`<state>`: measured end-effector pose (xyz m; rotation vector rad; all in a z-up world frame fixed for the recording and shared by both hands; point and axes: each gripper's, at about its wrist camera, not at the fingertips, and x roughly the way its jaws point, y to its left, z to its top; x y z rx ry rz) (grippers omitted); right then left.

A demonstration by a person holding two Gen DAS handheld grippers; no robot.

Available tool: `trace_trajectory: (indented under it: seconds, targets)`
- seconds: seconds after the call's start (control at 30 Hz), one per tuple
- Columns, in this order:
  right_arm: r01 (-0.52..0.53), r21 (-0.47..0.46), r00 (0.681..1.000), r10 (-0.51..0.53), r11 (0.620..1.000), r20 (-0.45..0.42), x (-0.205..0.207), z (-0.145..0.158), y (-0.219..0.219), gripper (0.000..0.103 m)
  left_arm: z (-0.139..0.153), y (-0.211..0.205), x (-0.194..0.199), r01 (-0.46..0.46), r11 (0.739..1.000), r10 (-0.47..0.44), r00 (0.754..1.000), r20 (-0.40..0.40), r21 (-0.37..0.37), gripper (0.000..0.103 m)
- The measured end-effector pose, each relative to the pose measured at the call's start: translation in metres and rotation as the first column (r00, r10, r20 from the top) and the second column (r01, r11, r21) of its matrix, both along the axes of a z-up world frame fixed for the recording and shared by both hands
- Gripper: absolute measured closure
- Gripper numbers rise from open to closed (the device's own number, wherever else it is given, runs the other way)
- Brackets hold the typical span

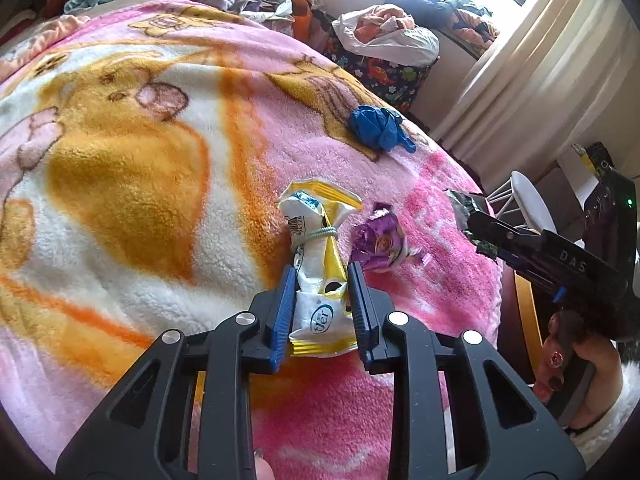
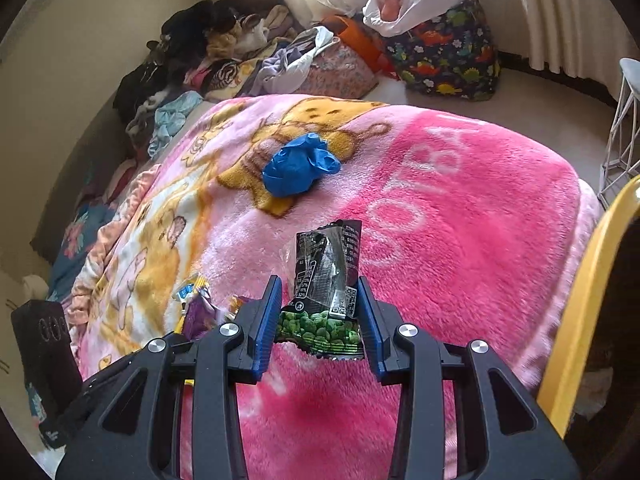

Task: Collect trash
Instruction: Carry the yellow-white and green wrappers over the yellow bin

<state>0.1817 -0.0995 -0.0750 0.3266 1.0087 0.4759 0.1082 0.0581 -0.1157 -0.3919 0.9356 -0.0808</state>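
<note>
My left gripper (image 1: 322, 276) is shut on a white-and-yellow wrapper (image 1: 320, 264) tied with a band, resting on the pink blanket (image 1: 120, 140). A purple foil wrapper (image 1: 378, 242) lies just right of it. My right gripper (image 2: 320, 288) is shut on a black-and-green snack packet (image 2: 326, 284) and holds it above the blanket (image 2: 460, 220); it also shows in the left wrist view (image 1: 476, 224). A crumpled blue glove (image 1: 378, 126) lies farther off on the blanket, also in the right wrist view (image 2: 298, 166).
Piles of clothes (image 2: 224, 56) lie beyond the blanket. A dinosaur-print bag (image 2: 444, 52) with a white plastic bag stands near the curtains. A white wire stool (image 2: 626, 120) and a yellow rim (image 2: 588, 292) are at the right.
</note>
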Motion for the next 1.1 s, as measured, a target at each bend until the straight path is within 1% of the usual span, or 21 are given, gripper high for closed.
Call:
trace_trajectory:
  seconds: [0.07,0.1,0.13,0.27,0.3,0.37,0.47,0.53,0.67,0.87,1.1]
  targets:
    - [0.004,0.003,1.000,-0.004,1.000,0.011,-0.005,0.004,-0.004,0.067,0.000,-0.001,-0.002,0.013,1.000,-0.013,1.000,-0.004,-0.011,0.073]
    - [0.004,0.004,1.000,-0.004,1.000,0.015,-0.008,0.006,-0.005,0.067,0.000,-0.002,-0.003,0.019,1.000,-0.019,1.000,-0.005,-0.020,0.066]
    - [0.004,0.007,1.000,-0.004,1.000,0.019,-0.010,0.007,-0.006,0.067,0.000,-0.003,-0.004,0.026,0.999,-0.027,1.000,-0.005,-0.024,0.064]
    - [0.007,0.010,0.999,-0.008,1.000,0.037,-0.018,0.015,-0.012,0.067,-0.004,-0.009,-0.009,0.040,0.999,-0.040,0.999,-0.022,-0.003,0.064]
    - [0.008,0.011,0.999,-0.008,1.000,0.042,-0.021,0.017,-0.014,0.067,-0.005,-0.009,-0.010,0.036,0.999,-0.036,0.999,-0.029,-0.002,0.065]
    - [0.012,0.015,0.999,-0.013,1.000,0.050,-0.026,0.020,-0.018,0.067,-0.006,-0.009,-0.012,0.019,1.000,-0.019,0.999,-0.033,0.000,0.075]
    - [0.018,0.018,0.998,-0.019,1.000,0.062,-0.030,0.025,-0.023,0.067,-0.001,-0.006,-0.014,-0.006,1.000,0.006,1.000,-0.018,0.012,0.081]
    - [0.026,0.022,0.997,-0.027,0.999,0.069,-0.033,0.027,-0.028,0.067,0.005,-0.002,-0.015,-0.027,0.999,0.027,1.000,-0.002,0.027,0.083]
    - [0.035,0.033,0.996,-0.037,0.999,0.077,-0.038,0.030,-0.035,0.067,0.019,0.003,-0.018,-0.061,0.996,0.059,0.997,0.041,0.058,0.084]
    - [0.046,0.047,0.994,-0.051,0.998,0.094,-0.045,0.038,-0.046,0.067,0.047,-0.005,-0.019,-0.072,0.991,0.058,0.991,0.124,0.114,0.084]
    - [0.070,0.062,0.990,-0.077,0.996,0.116,-0.054,0.048,-0.061,0.067,0.068,-0.032,-0.017,-0.022,0.992,-0.001,0.984,0.180,0.126,0.084]
